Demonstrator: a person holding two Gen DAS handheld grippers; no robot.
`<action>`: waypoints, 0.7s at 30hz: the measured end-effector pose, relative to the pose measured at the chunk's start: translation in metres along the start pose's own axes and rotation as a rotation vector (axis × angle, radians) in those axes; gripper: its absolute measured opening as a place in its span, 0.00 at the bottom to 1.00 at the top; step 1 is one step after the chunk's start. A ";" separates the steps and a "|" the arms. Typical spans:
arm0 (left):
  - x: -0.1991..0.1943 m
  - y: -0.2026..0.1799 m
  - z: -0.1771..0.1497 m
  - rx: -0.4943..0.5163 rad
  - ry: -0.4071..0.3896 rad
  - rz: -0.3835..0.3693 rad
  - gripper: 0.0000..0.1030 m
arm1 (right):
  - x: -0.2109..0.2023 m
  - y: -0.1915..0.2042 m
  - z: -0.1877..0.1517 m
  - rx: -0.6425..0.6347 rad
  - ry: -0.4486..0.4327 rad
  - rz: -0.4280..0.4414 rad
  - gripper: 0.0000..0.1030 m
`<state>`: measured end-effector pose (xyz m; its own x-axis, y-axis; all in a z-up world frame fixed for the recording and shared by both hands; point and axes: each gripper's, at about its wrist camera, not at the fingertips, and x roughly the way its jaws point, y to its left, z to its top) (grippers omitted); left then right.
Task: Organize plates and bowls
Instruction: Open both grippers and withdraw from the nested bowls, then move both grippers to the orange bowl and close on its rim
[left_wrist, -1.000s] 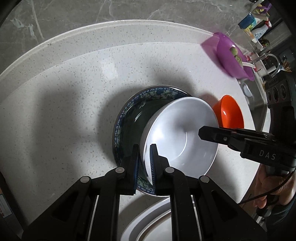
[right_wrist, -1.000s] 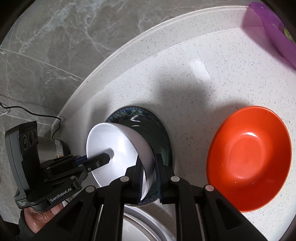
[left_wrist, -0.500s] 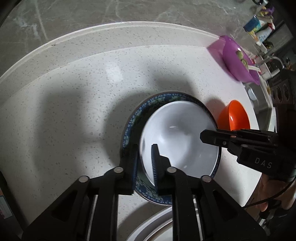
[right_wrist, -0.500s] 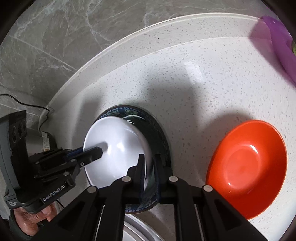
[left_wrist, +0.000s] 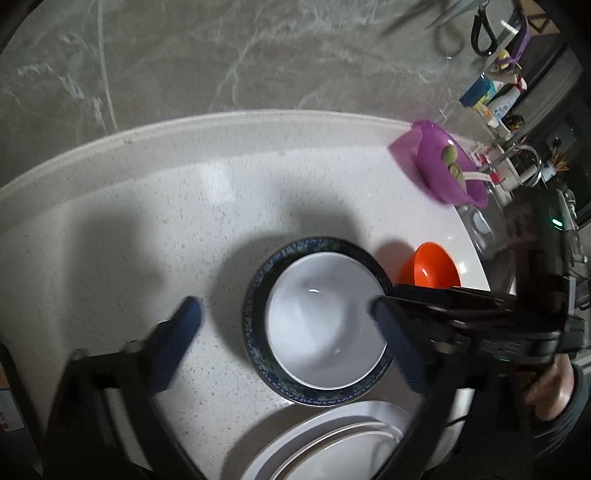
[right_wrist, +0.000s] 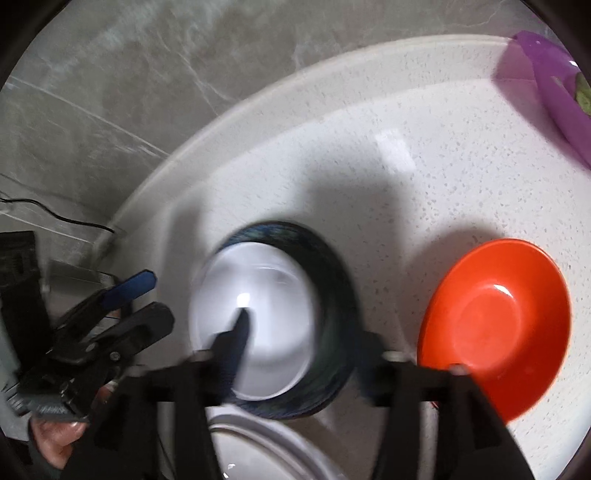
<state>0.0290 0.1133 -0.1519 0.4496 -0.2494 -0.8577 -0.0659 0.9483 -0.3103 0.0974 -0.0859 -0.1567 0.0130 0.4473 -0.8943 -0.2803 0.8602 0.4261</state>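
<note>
Closest in, a stack of white plates (left_wrist: 332, 439) lies at the near edge of the white speckled surface (left_wrist: 147, 221). The left hand-held gripper (left_wrist: 291, 343) has its jaws opening very wide, one finger on each side of the bowls, and it holds nothing. The right hand-held gripper (right_wrist: 306, 347) is opening too; one finger hangs over the white bowl (right_wrist: 258, 325), the other is outside the rim, and neither pad presses on it.

The white bowl sits inside the dark blue patterned bowl (left_wrist: 258, 295), just behind the plates. An orange bowl (right_wrist: 495, 317) rests beside them, a little apart.

Farther back, a purple bowl (left_wrist: 443, 166) with something green in it stands near the far edge. Behind the surface rises a grey marble wall (left_wrist: 221, 55). Bottles (left_wrist: 491, 96) and a tap (left_wrist: 524, 155) show far off, blurry.
</note>
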 end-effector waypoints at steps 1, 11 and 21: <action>-0.004 -0.003 0.001 0.000 -0.008 0.001 1.00 | -0.010 -0.001 -0.002 -0.002 -0.024 0.003 0.77; -0.015 -0.076 0.003 0.078 0.034 -0.050 0.99 | -0.136 -0.094 -0.022 0.120 -0.307 0.145 0.84; 0.056 -0.165 0.005 0.215 0.141 -0.025 0.83 | -0.112 -0.184 -0.049 0.201 -0.172 0.161 0.67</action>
<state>0.0694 -0.0567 -0.1470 0.3194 -0.2835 -0.9042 0.1415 0.9578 -0.2503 0.1003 -0.3065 -0.1414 0.1510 0.6021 -0.7840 -0.0968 0.7983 0.5944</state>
